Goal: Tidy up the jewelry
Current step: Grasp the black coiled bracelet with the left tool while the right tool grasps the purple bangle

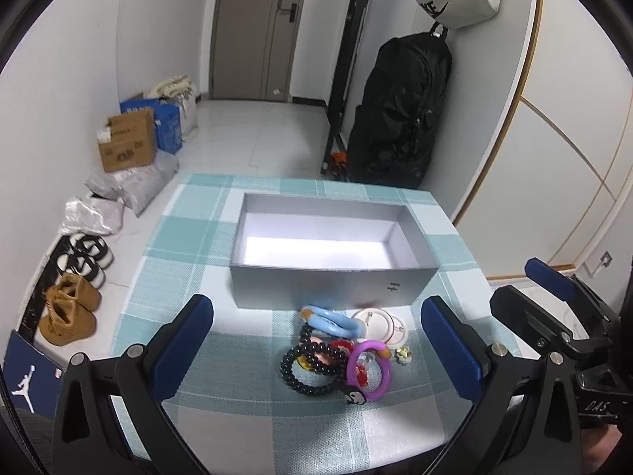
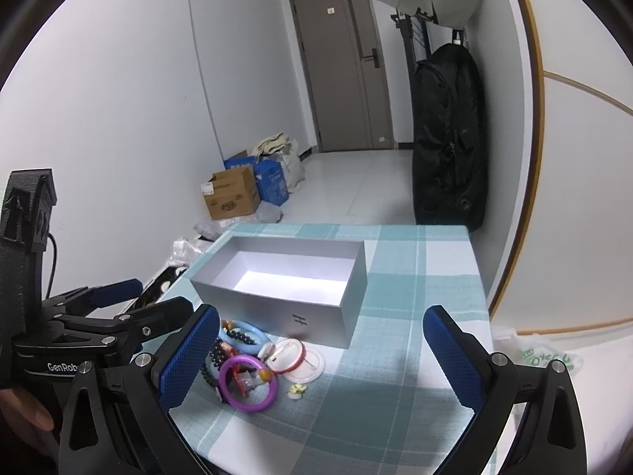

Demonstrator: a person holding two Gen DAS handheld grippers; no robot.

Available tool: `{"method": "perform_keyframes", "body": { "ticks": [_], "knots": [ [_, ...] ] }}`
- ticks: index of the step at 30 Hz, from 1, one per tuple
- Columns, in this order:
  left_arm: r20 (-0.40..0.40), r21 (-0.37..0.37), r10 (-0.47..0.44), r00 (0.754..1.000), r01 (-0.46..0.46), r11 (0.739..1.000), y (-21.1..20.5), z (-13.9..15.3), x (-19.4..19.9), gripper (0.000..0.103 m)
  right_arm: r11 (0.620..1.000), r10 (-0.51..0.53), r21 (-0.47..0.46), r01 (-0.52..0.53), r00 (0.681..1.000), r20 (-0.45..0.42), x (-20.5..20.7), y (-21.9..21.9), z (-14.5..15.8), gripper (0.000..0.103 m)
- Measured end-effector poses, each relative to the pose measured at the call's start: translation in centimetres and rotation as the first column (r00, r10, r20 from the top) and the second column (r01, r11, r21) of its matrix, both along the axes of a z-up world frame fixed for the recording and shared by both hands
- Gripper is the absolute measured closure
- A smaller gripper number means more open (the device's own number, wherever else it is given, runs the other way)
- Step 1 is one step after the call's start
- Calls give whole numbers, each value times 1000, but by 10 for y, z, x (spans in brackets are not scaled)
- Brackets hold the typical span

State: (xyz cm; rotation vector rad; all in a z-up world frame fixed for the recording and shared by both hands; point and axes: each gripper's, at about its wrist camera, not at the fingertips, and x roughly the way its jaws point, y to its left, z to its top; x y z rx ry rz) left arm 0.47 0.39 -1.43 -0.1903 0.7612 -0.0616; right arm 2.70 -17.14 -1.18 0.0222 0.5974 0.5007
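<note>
A pile of jewelry lies on the teal checked tablecloth (image 1: pixel 190 237) in front of an open grey box (image 1: pixel 316 287) that has nothing in it. The pile holds a black bead bracelet (image 1: pixel 306 372), a purple bangle (image 1: pixel 370 370), a light blue bangle (image 1: pixel 330 318), round white badges (image 1: pixel 381 324) and a small flower piece (image 1: pixel 403 356). My left gripper (image 1: pixel 320 346) is open, hovering with the pile between its fingers. My right gripper (image 2: pixel 322 356) is open too, just right of the pile, with the purple bangle (image 2: pixel 247 384) and badges (image 2: pixel 296 356) near its left finger. The box (image 2: pixel 273 308) stands behind.
Shoes (image 1: pixel 71 312), parcels and cardboard boxes (image 1: pixel 126 142) line the floor left of the table. A black backpack (image 1: pixel 399 107) hangs beyond the far edge. A plastic bag (image 2: pixel 546 356) lies right of the table. Each gripper shows at the side of the other's view.
</note>
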Motion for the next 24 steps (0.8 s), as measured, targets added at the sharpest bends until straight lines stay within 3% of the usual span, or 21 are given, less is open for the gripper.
{"method": "perform_keyframes", "body": {
  "ticks": [10,19,24],
  "knots": [
    [-133,-126,-76,988,59,990,28,-30,6,2,1000,16,-21,-19,995,-94,17,6,-14,1],
    [-210,-183,-166,964,128,975,25,-47,13,19,999,37,27,-33,987,-156,32,6,-19,6],
    [-218,-198,-203,955,161,967,22,-50,15,40,998,47,53,-38,984,-173,37,4,-20,6]
  ]
}}
